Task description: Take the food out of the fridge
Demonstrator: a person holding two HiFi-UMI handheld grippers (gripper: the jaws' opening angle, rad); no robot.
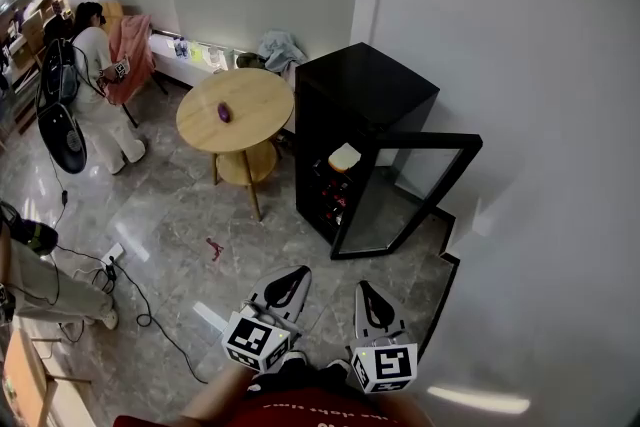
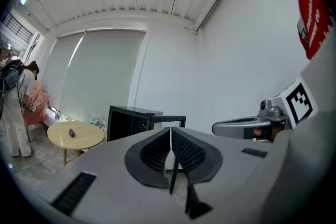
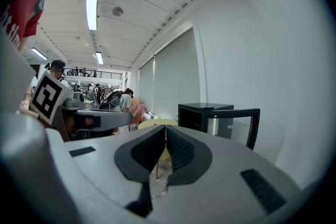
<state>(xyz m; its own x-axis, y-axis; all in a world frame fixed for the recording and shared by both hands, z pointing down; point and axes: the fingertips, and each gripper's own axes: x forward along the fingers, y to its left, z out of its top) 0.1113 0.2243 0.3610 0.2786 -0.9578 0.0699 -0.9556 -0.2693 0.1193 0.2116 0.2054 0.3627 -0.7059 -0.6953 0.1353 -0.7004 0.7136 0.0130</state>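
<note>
**Head view.** Left gripper (image 1: 293,281) and right gripper (image 1: 368,295) are held low, side by side, over the floor (image 1: 180,215). Both sets of fingers are brought together and nothing is held. The fridge (image 1: 365,95) is noted well ahead of the fingers, its glass door (image 1: 405,190) already swung open. Food (image 1: 344,157) is seen on the shelves inside: a pale item on top, darker items below, none identifiable. A round bench (image 1: 240,110) stands ahead and left of the left fingers, with one small purple item (image 1: 224,113) on it.

**Left gripper view.** The fingers (image 2: 188,153) are seen shut pad to pad, with nothing between them. The fridge lies straight beyond the fingertips, well apart. The bench is off to their left.

**Right gripper view.** The fingers (image 3: 181,150) are likewise closed and empty. The fridge and its open door lie beyond and right of the fingertips, out of reach.

**Progress, as judged.** Door-opening is done; no food is removed or gripped yet. Still to be done: the approach, the fingers opened, an item taken from a shelf and carried out, probably to the bench.
</note>
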